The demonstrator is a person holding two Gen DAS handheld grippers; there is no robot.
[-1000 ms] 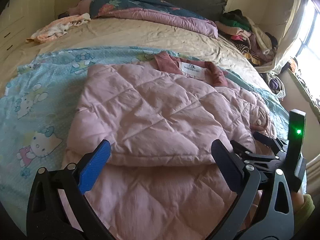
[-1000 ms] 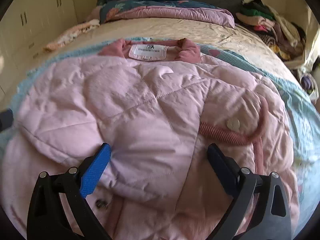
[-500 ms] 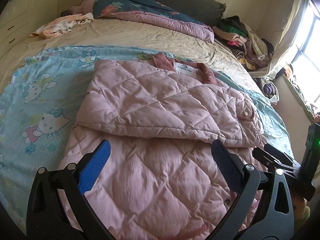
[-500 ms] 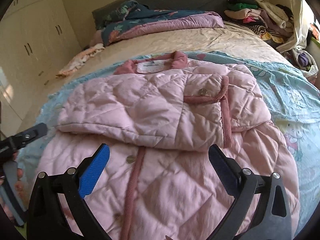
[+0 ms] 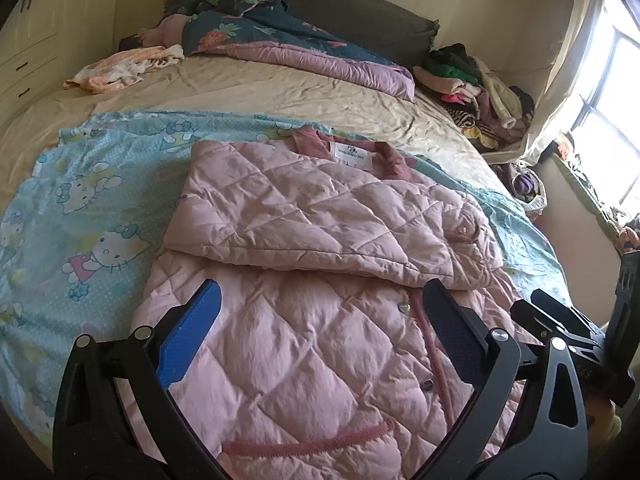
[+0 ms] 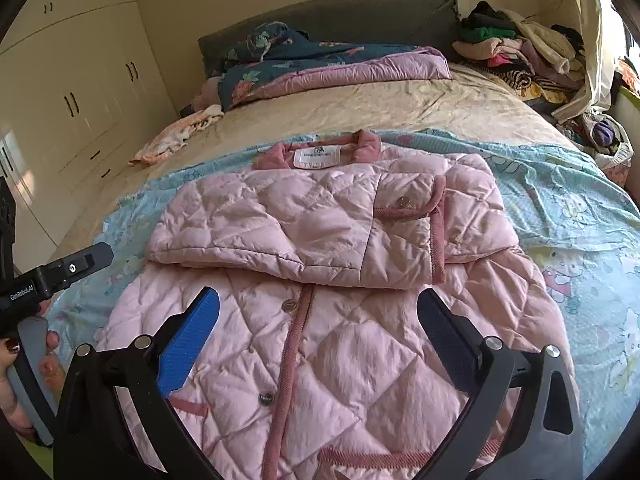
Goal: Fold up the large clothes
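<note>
1. Pink quilted jacket [image 6: 320, 320]: lies front-up on the cartoon-print blue sheet [image 5: 80, 208] over the near half of the bed [image 5: 280, 96], collar and white neck label [image 6: 316, 157] toward the headboard [image 6: 340, 12]. Both sleeves are folded across the chest, as they were a second ago; since then both cameras have drawn back, so the whole lower body with its buttons now shows.
2. Left gripper [image 5: 320, 332]: jaws wide, holding nothing, above the jacket's hem at the near edge of the bed.
3. Right gripper [image 6: 318, 330]: jaws wide, empty, above the button placket.
4. View differences: the right wrist view shows a hand [image 6: 16, 368] with painted nails on the left gripper's handle and the wardrobe doors [image 6: 80, 92]; the left wrist view shows the window [image 5: 616, 120] and the right gripper's body at its right edge.
5. Surroundings: rumpled quilt [image 5: 288, 48] by the headboard, a small peach garment [image 5: 124, 68] at the far left edge, a clothes heap [image 6: 520, 52] at the far right corner.
</note>
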